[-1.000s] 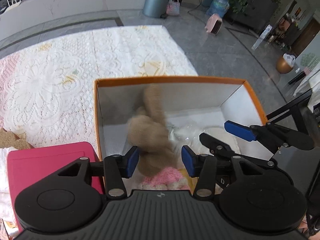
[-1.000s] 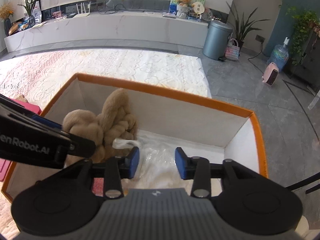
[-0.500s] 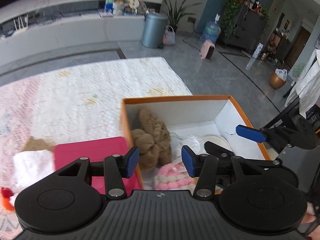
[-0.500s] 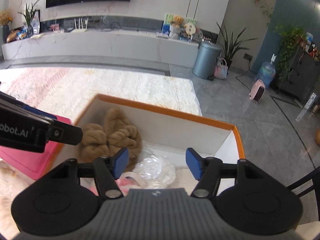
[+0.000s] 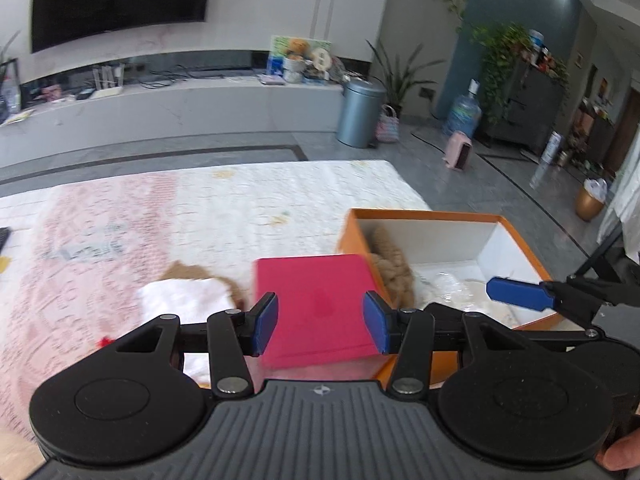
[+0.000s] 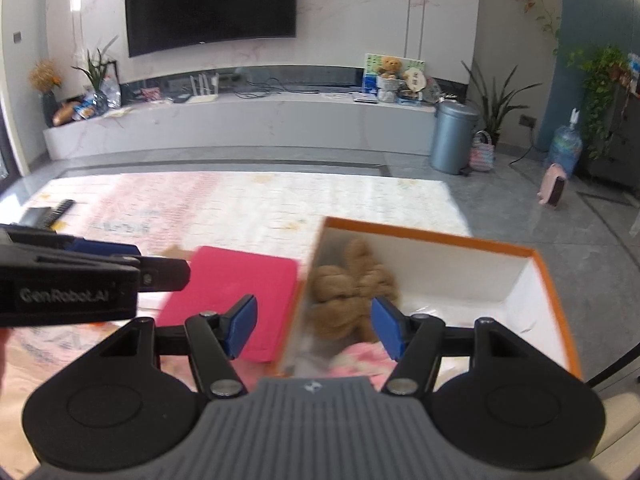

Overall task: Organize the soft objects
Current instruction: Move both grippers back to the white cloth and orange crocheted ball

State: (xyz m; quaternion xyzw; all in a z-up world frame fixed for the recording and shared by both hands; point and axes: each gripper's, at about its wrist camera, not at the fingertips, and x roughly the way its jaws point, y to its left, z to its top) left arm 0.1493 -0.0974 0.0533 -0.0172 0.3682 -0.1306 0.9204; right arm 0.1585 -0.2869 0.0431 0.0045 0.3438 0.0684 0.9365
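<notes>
While our two grippers hang above the patterned mat, both stand released with nothing between the blue pads: the left gripper over the pink box lid, the right gripper over the near left wall of the orange box. Right jaws have just been opening, and they frame only air. We see the tan plush toy lying inside the box against its left wall, long axis running from about 7 o'clock to 1 o'clock in the right wrist view, one limb reaching toward the far wall. Just at 6 o'clock of it lies a pink knitted item, and clear plastic fills the box floor at 3 o'clock. At 9 o'clock of the lid in the left wrist view a white cloth rests on a brown item, blurred. Open mat stretches from 10 to 12 o'clock, ending at grey floor; the box's right rim borders bare floor.
</notes>
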